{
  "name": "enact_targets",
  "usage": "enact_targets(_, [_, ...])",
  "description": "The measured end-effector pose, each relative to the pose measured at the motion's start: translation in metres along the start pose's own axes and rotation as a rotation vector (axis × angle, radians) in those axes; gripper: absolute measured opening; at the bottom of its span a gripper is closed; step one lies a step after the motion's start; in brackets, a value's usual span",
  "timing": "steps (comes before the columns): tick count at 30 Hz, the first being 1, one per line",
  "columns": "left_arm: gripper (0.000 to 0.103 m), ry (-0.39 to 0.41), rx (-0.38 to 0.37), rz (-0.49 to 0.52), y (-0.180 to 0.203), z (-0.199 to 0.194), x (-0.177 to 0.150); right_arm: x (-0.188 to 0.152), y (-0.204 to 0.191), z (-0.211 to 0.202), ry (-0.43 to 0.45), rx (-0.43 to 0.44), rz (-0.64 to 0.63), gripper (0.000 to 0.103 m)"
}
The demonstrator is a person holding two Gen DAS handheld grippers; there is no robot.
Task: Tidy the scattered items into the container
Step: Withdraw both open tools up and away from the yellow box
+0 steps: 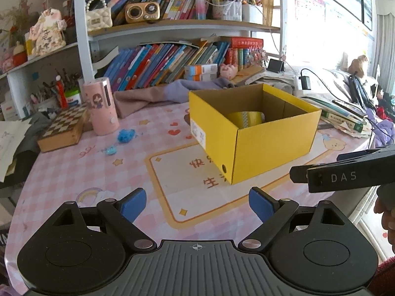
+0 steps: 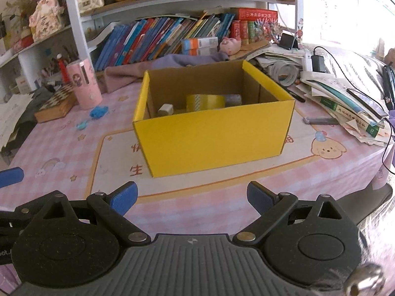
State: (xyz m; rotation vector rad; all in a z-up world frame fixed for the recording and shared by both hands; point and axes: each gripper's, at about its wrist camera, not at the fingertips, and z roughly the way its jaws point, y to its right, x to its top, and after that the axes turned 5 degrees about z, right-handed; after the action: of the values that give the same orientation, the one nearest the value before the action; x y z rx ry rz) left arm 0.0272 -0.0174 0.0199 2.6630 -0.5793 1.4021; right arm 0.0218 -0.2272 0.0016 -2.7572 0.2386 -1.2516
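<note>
While both claws — left (image 1: 196, 203), right (image 2: 191, 197) — gape empty, the cardboard box (image 2: 214, 135) holds glossy tape (image 2: 205, 102); only the right view shows a block (image 2: 166, 109).

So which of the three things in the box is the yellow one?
The tape roll, standing mid-box between the pale block on its left and the grey piece on its right.

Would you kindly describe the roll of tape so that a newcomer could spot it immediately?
Start at the open yellow cardboard box in the middle of the pink table. Look inside, toward its back wall: the roll of tape stands on edge there. It is the only yellowish, translucent round thing, between a pale block and a grey block.
</note>
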Motion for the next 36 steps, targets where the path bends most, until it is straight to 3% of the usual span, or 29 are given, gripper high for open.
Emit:
enact_targets(23, [0.092, -0.007, 0.01, -0.023, -0.018, -0.01, -0.012, -0.013, -0.033, -0.003, -0.047, 0.038, -0.082, 0.096])
enact_targets(36, [0.096, -0.011, 0.114, -0.105, -0.045, -0.024, -0.024, -0.01, -0.07, 0.006, -0.064, 0.128, -0.18, 0.096])
